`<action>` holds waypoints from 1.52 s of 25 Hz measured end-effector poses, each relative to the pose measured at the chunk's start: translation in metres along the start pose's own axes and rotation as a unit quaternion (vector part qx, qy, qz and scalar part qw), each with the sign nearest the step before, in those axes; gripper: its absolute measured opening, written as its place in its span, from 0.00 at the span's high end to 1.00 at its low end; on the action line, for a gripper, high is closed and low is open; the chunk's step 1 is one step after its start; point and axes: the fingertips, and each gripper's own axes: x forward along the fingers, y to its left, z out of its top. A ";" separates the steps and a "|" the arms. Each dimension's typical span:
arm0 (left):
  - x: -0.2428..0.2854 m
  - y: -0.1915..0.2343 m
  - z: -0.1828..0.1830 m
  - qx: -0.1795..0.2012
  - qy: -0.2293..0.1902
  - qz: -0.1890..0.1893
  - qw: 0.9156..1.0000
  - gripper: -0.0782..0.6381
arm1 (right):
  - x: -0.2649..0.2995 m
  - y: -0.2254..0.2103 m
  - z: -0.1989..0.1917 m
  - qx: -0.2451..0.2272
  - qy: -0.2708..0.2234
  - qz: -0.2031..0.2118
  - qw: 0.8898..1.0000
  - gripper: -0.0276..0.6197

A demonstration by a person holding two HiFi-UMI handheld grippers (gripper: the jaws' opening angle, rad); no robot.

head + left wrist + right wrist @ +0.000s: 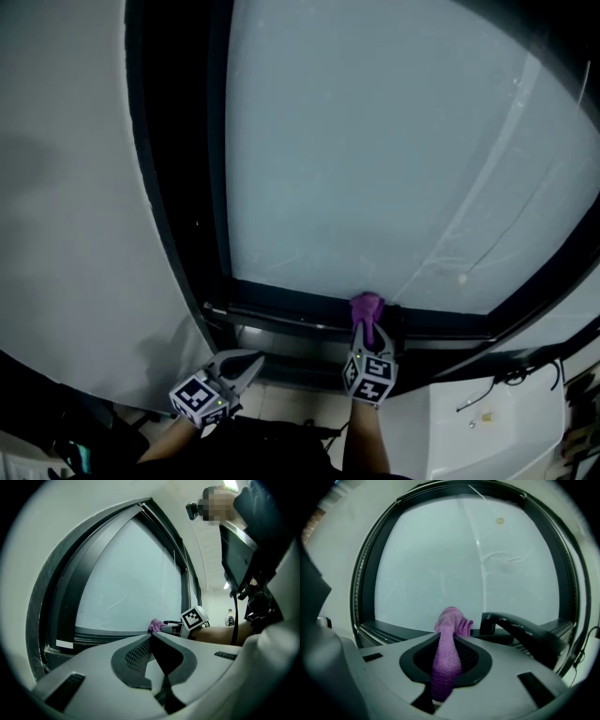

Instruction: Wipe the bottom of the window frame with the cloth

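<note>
Lower centre, the right claw (369,332) pinches a purple cloth (367,306) on the bottom of the window frame (281,313). Lower left, the left claw (246,364) is pressed together; empty.

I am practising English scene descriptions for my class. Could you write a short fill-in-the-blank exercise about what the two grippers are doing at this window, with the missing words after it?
1. The right gripper is shut on a ____ cloth.
2. The free end of the cloth is at the ____ rail of the window frame.
3. The jaws of the left gripper are pressed ____, with nothing between them.

Missing words: purple; bottom; together.
</note>
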 end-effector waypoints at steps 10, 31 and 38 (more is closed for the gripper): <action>0.019 -0.010 -0.008 -0.003 0.010 0.013 1.000 0.89 | -0.022 -0.038 -0.015 0.172 -0.068 0.009 0.983 0.86; 0.104 -0.060 -0.010 0.015 0.022 -0.003 1.000 0.89 | -0.023 -0.085 -0.001 -0.183 -0.043 0.065 0.980 0.86; 0.099 -0.060 -0.010 0.018 0.027 0.008 0.999 0.89 | -0.021 -0.099 0.002 -0.260 -0.045 0.024 0.964 0.86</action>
